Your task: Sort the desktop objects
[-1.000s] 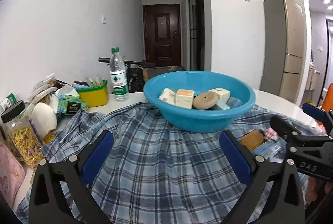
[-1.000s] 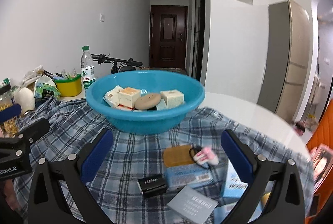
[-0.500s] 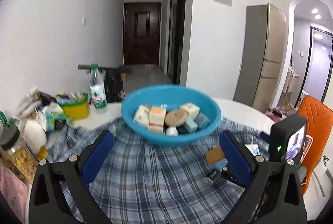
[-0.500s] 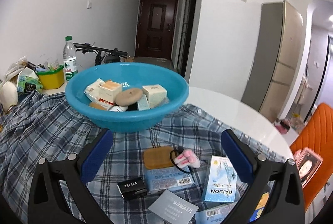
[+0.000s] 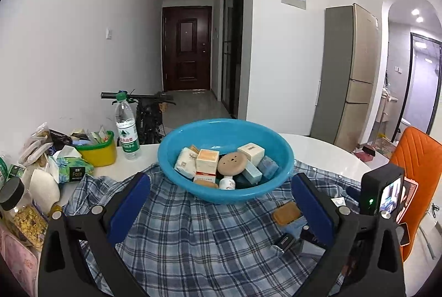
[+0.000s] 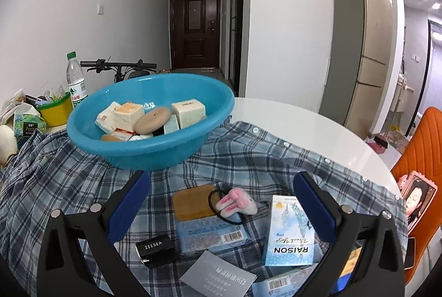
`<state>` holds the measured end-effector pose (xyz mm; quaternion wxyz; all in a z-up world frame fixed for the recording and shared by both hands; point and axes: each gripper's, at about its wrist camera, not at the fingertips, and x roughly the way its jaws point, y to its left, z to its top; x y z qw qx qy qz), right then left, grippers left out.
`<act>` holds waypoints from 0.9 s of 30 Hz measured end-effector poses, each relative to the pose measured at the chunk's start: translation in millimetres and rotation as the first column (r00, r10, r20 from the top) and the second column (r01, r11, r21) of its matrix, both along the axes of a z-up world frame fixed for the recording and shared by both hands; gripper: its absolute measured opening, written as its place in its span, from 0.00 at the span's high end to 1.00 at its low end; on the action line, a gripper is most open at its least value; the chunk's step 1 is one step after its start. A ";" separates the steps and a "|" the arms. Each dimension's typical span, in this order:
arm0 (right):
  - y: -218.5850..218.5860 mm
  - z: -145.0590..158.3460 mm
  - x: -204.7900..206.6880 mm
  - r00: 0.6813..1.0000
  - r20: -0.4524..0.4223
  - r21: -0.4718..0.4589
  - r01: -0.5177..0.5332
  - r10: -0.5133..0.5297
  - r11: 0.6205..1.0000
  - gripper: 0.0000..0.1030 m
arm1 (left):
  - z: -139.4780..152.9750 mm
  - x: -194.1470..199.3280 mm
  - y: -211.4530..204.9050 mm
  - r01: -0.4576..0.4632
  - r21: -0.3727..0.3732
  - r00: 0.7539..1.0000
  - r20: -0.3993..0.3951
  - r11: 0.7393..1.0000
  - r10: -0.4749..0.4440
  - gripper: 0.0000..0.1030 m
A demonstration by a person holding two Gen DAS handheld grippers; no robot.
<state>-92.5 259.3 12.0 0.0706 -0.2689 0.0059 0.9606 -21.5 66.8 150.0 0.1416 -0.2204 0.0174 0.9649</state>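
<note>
A blue basin (image 5: 281, 152) (image 6: 221, 92) sits on a plaid cloth (image 5: 193, 239) (image 6: 55, 186) and holds several small boxes and a round tan compact (image 5: 232, 163) (image 6: 152, 119). My left gripper (image 5: 221, 210) stands open above the cloth, short of the basin. My right gripper (image 6: 221, 210) is open over loose items: a tan pad (image 6: 190, 201), a pink bunny hair tie (image 6: 236, 203), a black ZEESEA case (image 6: 157, 248), a blue RAISON box (image 6: 290, 230), a light-blue pack (image 6: 210, 236) and a grey card (image 6: 218, 275). The right gripper's camera body (image 5: 382, 192) shows at the left wrist view's right edge.
At the left stand a water bottle (image 5: 125, 128) (image 6: 76, 83), a yellow tub (image 5: 99, 150) (image 6: 56, 112), a tissue pack (image 5: 74, 167), a grain jar (image 5: 19, 211) and snack bags. An orange chair (image 5: 414, 156) (image 6: 422, 142) and a phone (image 6: 418, 195) lie right. White table rim (image 6: 317, 131) curves behind.
Both grippers have risen and pulled back from the basin, so it looks smaller and its contents show from above. The right gripper now looks down on the loose items.
</note>
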 end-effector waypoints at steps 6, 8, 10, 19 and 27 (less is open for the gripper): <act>2.7 -5.0 1.4 1.000 0.006 0.019 0.012 -0.012 1.000 0.00 | 0.3 -4.1 4.1 0.006 0.034 1.000 0.011 0.999 -0.006 0.00; 4.2 -7.1 0.5 1.000 0.015 0.013 0.011 -0.011 1.000 0.00 | 1.7 -2.6 1.6 0.003 0.052 1.000 0.003 0.999 -0.003 0.00; 5.2 -8.7 0.8 1.000 0.019 0.011 0.010 -0.010 1.000 0.00 | 2.4 -1.4 0.8 0.010 0.055 1.000 0.002 0.998 -0.010 0.00; 4.5 8.9 3.0 1.000 -0.012 0.047 -0.011 0.012 0.999 0.00 | -4.0 -12.0 5.5 -0.012 0.018 1.000 -0.001 1.000 0.012 0.00; 16.1 44.8 4.5 0.997 -0.063 0.033 -0.036 0.038 0.999 0.00 | -17.4 -43.5 8.8 -0.086 -0.018 0.996 0.020 0.996 0.087 0.00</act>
